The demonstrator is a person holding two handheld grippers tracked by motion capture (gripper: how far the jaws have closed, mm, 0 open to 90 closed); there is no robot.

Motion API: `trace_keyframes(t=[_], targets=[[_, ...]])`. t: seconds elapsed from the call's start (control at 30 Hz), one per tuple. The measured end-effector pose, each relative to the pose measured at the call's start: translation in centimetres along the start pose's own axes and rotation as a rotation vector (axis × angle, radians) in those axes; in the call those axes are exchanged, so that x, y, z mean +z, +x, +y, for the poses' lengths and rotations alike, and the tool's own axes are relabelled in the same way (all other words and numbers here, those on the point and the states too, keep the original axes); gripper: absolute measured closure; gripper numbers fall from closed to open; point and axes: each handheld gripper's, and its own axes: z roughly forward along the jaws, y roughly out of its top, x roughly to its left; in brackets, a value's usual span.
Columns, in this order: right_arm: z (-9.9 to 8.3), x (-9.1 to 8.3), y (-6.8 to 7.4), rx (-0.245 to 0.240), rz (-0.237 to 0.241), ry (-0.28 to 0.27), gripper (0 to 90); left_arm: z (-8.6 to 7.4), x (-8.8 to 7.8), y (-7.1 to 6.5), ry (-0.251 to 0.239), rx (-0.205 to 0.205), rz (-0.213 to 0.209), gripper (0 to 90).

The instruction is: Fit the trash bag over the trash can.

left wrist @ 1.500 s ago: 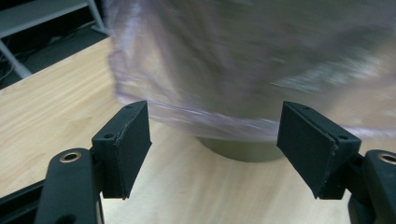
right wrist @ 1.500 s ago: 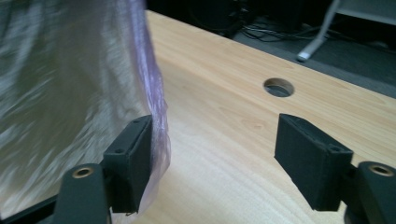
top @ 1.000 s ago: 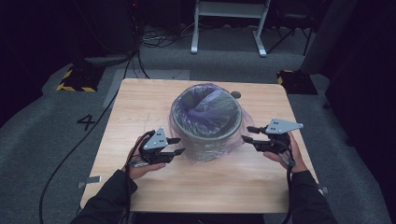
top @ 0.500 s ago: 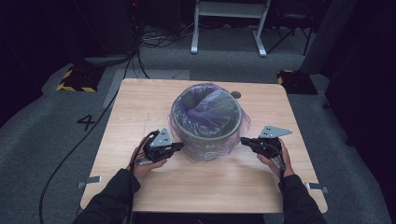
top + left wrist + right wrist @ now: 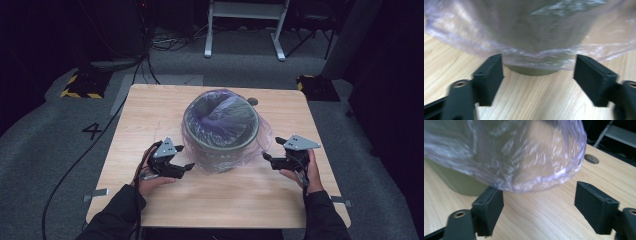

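left gripper [image 5: 189, 167]: jaws just opened, nothing held, beside bin [image 5: 220, 145]
right gripper [image 5: 266, 159]: just opened, off bag [image 5: 260, 145]

The bin [image 5: 220, 145] is olive-grey, lined with a clear, faintly purple bag [image 5: 222, 112]. The table [image 5: 150, 115] is pale wood with fine grain. Both grippers are black with grey plates. Far left, a block [image 5: 80, 86] bears yellow-and-black stripes; the floor [image 5: 50, 130] is grey.

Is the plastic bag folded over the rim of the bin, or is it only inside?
Folded over: the plastic bag lines the bin and hangs down its outside wall.
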Motion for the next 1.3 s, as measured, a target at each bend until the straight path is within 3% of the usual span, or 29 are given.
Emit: trace_keyframes(t=[0.1, 0.2, 0.27, 0.3, 0.37, 0.4, 0.53, 0.73, 0.9, 1.1, 1.17, 1.3], targets=[[0.7, -0.4, 0.0, -0.01, 0.019, -0.057, 21.8, 0.2, 0.3, 0.4, 0.002, -0.013, -0.005, 18.1], [1.5, -0.5, 0.5, -0.046, 0.05, -0.089, 26.7, 0.6, 0.9, 0.1, 0.013, 0.032, 0.009, 34.0], [1.9, -0.3, 1.3, -0.098, 0.077, -0.109, 52.0, 0.8, 1.3, -0.1, 0.028, 0.06, 0.005, 45.6], [1.9, -0.1, 1.7, -0.126, 0.09, -0.111, 62.2, 0.9, 1.5, -0.3, 0.041, 0.075, 0.025, 54.0], [1.8, 0.5, 2.4, -0.159, 0.14, -0.117, 83.1, 0.9, 1.7, -0.3, 0.057, 0.091, 0.025, 66.4], [1.7, 0.7, 2.5, -0.163, 0.156, -0.111, 89.1, 0.8, 1.8, -0.4, 0.06, 0.095, 0.03, 71.3], [0.5, 2.0, 2.8, -0.145, 0.192, -0.032, 90.0, 0.6, 1.8, -0.1, 0.057, 0.107, 0.035, 89.7], [-0.7, 2.9, 2.1, -0.073, 0.219, 0.043, 90.0, 0.1, 2.4, 0.1, 0.112, 0.124, 0.048, 89.9], [-1.9, 3.9, 1.8, -0.044, 0.227, 0.143, 90.0, -0.4, 2.8, 0.6, 0.14, 0.116, 0.064, 89.9], [-2.7, 5.0, 1.5, -0.01, 0.234, 0.219, 90.0, -1.0, 3.1, 1.2, 0.176, 0.104, 0.087, 89.7], [-3.0, 5.3, 1.4, 0.001, 0.231, 0.235, 90.0, -1.2, 3.0, 1.2, 0.172, 0.096, 0.087, 85.4], [-3.0, 5.3, 1.3, 0.008, 0.231, 0.222, 88.9, -1.2, 2.4, 1.2, 0.149, 0.076, 0.08, 64.3]])
